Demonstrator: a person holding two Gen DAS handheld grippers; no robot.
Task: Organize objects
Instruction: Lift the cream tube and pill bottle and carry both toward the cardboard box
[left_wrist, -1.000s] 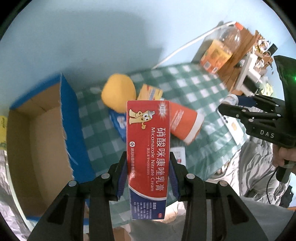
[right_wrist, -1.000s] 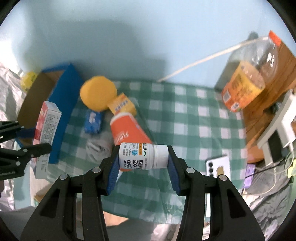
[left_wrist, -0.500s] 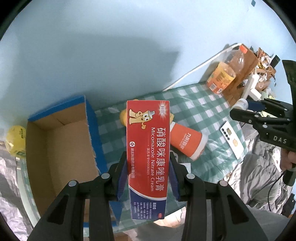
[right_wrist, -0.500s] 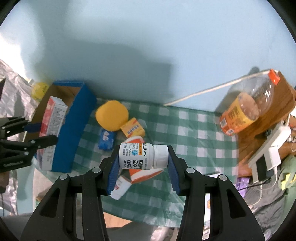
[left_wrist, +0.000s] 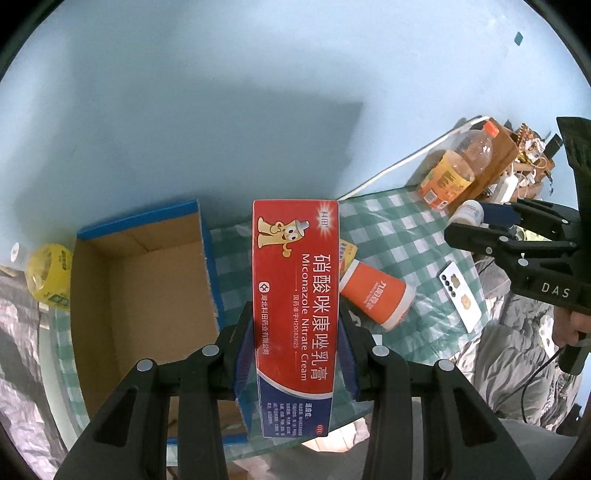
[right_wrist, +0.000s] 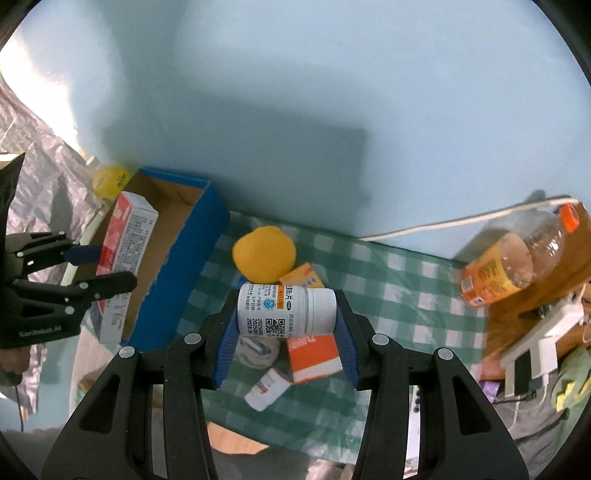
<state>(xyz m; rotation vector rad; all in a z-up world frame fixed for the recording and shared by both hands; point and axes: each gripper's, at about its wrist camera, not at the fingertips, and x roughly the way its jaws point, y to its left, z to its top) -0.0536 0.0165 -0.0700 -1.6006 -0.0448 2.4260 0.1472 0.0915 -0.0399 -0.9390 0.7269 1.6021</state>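
Note:
My left gripper is shut on a red cream box, held upright in the air beside the open blue cardboard box. My right gripper is shut on a white pill bottle, held sideways above the green checked table. From the right wrist view the left gripper holds the cream box over the cardboard box. From the left wrist view the right gripper carries the bottle at far right.
On the checked cloth lie a yellow sponge, a small orange packet, an orange tube, a small white bottle and a phone. A drink bottle lies at the right; yellow tape sits left of the box.
Both grippers have risen and pulled back from the table, so the objects look smaller. The left gripper with the cream box has shifted toward the cardboard box.

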